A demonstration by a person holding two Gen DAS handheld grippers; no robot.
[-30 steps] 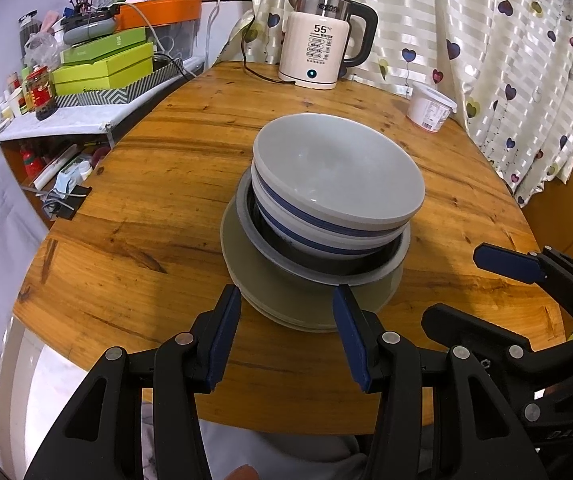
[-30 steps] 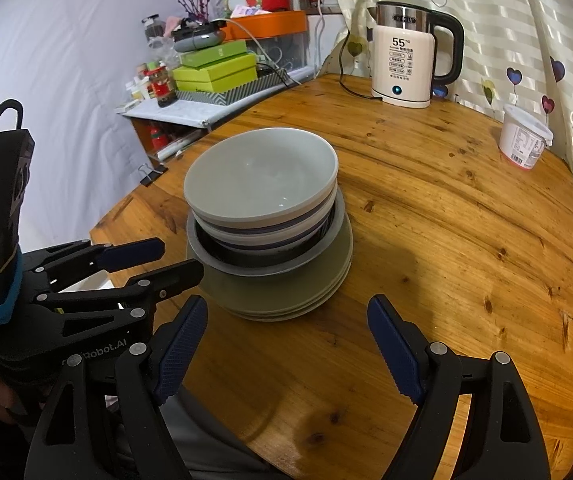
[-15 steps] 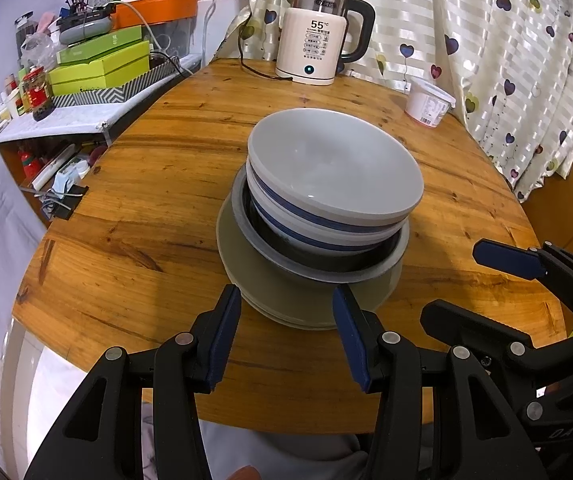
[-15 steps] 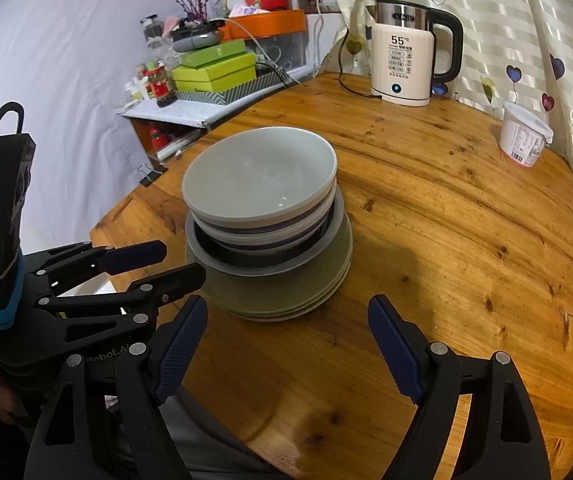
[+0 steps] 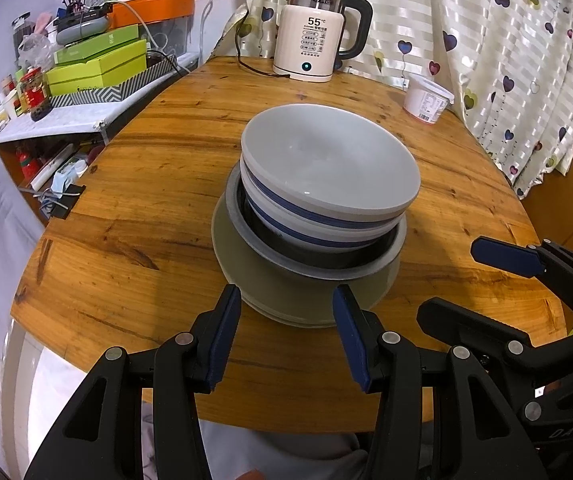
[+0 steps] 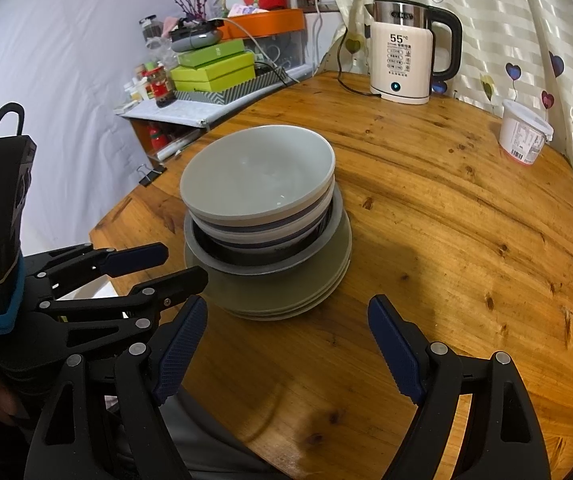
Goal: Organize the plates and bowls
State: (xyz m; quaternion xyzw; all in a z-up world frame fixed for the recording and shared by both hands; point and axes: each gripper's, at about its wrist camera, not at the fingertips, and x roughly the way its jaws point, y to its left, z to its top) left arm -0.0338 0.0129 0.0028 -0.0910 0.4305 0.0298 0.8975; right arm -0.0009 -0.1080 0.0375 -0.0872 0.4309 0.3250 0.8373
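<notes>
A stack stands mid-table: a white bowl (image 5: 328, 166) nested in a blue-striped bowl (image 5: 306, 224), inside a dark grey-rimmed dish (image 5: 314, 268), on olive plates (image 5: 270, 292). The stack also shows in the right wrist view, with the white bowl (image 6: 256, 172) on top and the plates (image 6: 286, 296) beneath. My left gripper (image 5: 286, 312) is open and empty, just short of the plates' near edge. My right gripper (image 6: 286, 328) is open wide and empty, near the stack's front right. Each gripper shows in the other's view, the right (image 5: 526, 280) and the left (image 6: 154, 268).
The round wooden table (image 5: 146, 184) carries a cream kettle (image 5: 314, 40) at the back with its cord, and a white tub (image 5: 426, 98) at the back right. A cluttered side shelf with green boxes (image 5: 98, 64) stands left. A heart-patterned curtain hangs behind.
Both grippers stay open near the stack. The left wrist view has shifted slightly, with the stack a little higher in frame. Nothing was taken hold of.
</notes>
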